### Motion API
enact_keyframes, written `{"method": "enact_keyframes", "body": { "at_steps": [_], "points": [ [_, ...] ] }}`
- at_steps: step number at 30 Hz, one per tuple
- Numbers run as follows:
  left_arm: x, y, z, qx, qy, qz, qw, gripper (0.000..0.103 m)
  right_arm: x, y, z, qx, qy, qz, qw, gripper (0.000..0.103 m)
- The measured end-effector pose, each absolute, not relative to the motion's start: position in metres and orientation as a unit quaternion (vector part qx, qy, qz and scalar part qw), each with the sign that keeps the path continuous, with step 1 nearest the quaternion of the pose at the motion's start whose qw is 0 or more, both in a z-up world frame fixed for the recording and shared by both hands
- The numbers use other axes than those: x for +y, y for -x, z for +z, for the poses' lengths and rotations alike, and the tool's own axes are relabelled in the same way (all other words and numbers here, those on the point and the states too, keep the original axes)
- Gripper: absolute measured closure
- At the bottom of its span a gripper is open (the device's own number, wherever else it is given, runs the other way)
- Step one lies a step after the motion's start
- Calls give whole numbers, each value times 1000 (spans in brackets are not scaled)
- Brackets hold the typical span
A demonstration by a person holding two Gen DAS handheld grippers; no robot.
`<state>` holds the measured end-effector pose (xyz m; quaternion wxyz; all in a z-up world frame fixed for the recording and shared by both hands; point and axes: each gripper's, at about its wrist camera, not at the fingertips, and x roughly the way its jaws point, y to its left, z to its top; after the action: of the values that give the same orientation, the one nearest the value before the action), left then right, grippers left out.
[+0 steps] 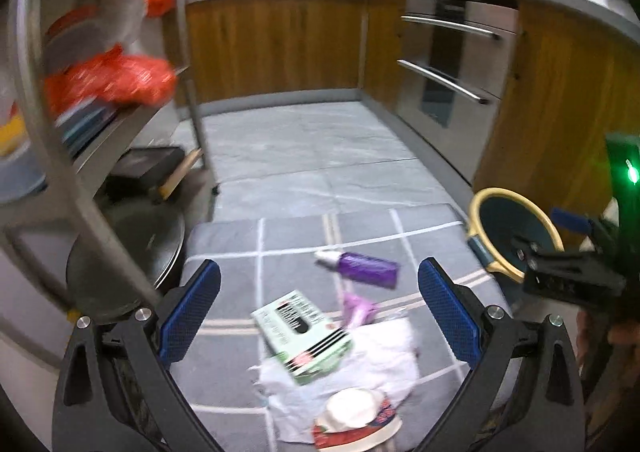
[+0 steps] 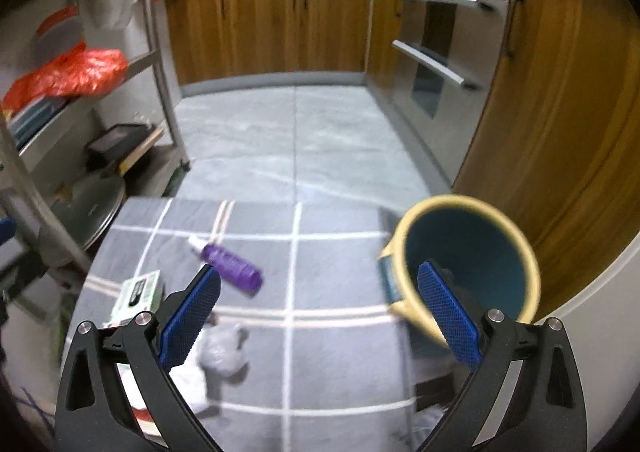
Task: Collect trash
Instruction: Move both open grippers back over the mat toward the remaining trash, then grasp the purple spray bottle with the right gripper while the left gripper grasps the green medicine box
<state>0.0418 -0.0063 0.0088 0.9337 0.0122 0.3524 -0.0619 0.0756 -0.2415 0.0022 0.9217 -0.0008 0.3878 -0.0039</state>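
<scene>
Left gripper [image 1: 319, 304] and right gripper [image 2: 319, 306], both spread wide and holding nothing, above a grey checked mat [image 2: 332, 276]; purple plastic bottle [image 2: 232, 265], green-white carton [image 1: 305, 336] and crumpled white paper [image 1: 384, 356] lie on it, beside a yellow-rimmed teal bin [image 2: 472, 252].

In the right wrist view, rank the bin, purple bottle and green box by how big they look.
1. bin, by far the largest.
2. purple bottle.
3. green box, partly hidden by the gripper finger, so bottle versus box is unsure.

Grey floor mat [image 2: 340, 276], white grid lines. Purple plastic bottle [image 2: 232, 266], white cap. Teal bin [image 2: 468, 252], yellow rim. Green-white carton [image 1: 304, 336], black stripes. Blue textured gripper pads [image 2: 190, 316].
</scene>
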Motion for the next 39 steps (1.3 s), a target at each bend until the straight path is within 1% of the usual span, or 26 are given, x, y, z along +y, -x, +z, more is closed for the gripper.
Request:
{"method": "enact_keyframes", "body": {
  "at_steps": [6, 14, 20, 28, 30, 32, 39],
  "points": [
    [45, -46, -6, 375, 42, -23, 926, 6, -229, -81, -16, 415, -13, 19, 910, 5],
    [79, -62, -36, 414, 56, 15, 908, 6, -224, -102, -39, 457, -64, 48, 886, 5],
    [59, -78, -58, 433, 27, 17, 901, 6, -211, -121, -52, 465, -24, 57, 883, 7],
    [17, -101, -94, 477, 30, 2, 879, 6, -213, -142, -71, 474, 13, 56, 879, 8],
    [11, -108, -102, 487, 33, 10, 873, 6, -214, -147, -80, 479, 19, 66, 875, 12],
    [9, -114, -111, 501, 50, 14, 864, 6, -213, -152, -86, 481, 27, 79, 873, 19],
    [8, -128, -140, 539, 73, 36, 838, 6, -190, -167, -107, 478, 60, 139, 865, 22]
  ]
}}
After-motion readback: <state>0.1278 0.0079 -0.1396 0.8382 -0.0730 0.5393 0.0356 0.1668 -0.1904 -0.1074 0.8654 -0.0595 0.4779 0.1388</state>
